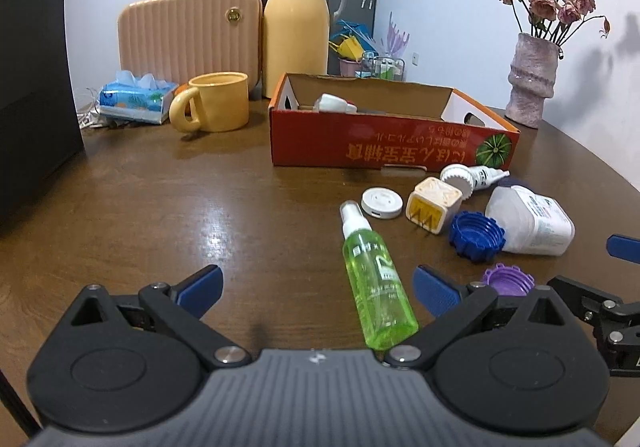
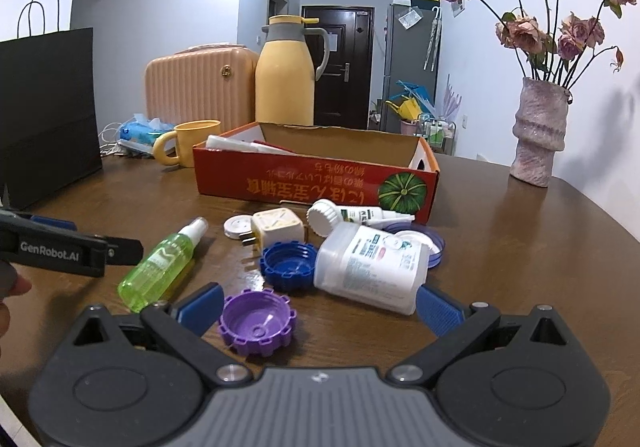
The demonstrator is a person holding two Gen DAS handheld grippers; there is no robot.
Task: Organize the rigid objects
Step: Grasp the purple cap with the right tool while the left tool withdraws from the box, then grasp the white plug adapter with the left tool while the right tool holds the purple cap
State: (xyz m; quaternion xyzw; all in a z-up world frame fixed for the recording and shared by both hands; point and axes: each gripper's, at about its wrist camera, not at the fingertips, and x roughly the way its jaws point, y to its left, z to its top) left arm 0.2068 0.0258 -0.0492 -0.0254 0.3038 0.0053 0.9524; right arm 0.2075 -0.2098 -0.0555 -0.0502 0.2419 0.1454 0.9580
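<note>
Left gripper [image 1: 318, 289]: jaws spread wide, holding nothing, low over the near part of the brown wooden table [image 1: 160, 215]. The base of the green spray bottle [image 1: 374, 279] lies between its fingers, closer to the right one; whether it touches that finger cannot be told.

Right gripper [image 2: 318, 305]: jaws spread wide, empty. Purple ribbed cap [image 2: 258, 323] sits open side up just inside its left finger; the white jar's base lies just beside its right finger.

Green spray bottle: on its side, clear nozzle cap pointing away toward the box.

Blue ribbed cap [image 2: 289, 261]: open side up, just beyond the purple cap, touching the white jar.

White plastic jar [image 2: 370, 267]: lying on its side, printed label up, mouth toward the far right.

Blue-rimmed lid [image 2: 426, 241]: flat on the table behind the jar, partly hidden by it.

White plug adapter [image 2: 276, 231]: cube-shaped, metal prongs showing, just beyond the blue cap.

White round disc [image 2: 237, 226]: flat, just left of the adapter.

Small white tube with ridged cap [image 2: 352, 215]: on its side, nearest the box front.

Red cardboard box [image 2: 312, 183]: open-topped, pumpkin print, mid-table; holds a white object, only partly seen.

Far edge, left to right: black paper bag [image 2: 48, 111], tissue pack [image 1: 136, 97], yellow mug [image 1: 214, 107], peach case [image 1: 188, 35], yellow thermos jug [image 1: 296, 27], vase of dried roses [image 1: 530, 83].
</note>
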